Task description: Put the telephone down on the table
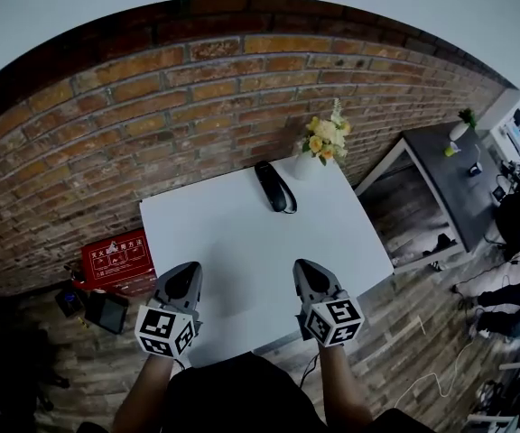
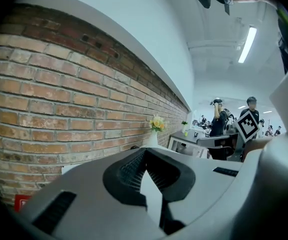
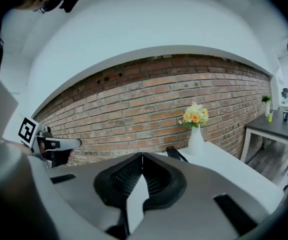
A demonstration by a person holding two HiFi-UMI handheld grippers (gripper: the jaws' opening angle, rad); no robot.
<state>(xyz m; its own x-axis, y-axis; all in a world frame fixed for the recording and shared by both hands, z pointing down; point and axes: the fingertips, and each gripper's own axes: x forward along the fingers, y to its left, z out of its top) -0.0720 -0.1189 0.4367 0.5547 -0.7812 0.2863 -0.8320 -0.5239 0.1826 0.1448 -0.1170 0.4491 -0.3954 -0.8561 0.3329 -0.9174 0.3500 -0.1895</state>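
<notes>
Setting: a white tabletop [image 1: 233,242] stands against a red brick wall [image 1: 152,106], seen from above.
Telephone: the black telephone [image 1: 274,188] lies flat at the far edge of the tabletop, close to the wall.
Vase: a white vase of yellow and white flowers [image 1: 319,147] stands just beside the telephone, to its right.
Left claw [image 1: 189,267]: jaws pressed together, nothing between them, over the near edge of the tabletop.
Right claw [image 1: 302,265]: jaws pressed together, empty, level with the left one.
Gap: both claws are well apart from the telephone.
Floor: a red box [image 1: 116,258] sits by the wall, left of the tabletop.
</notes>
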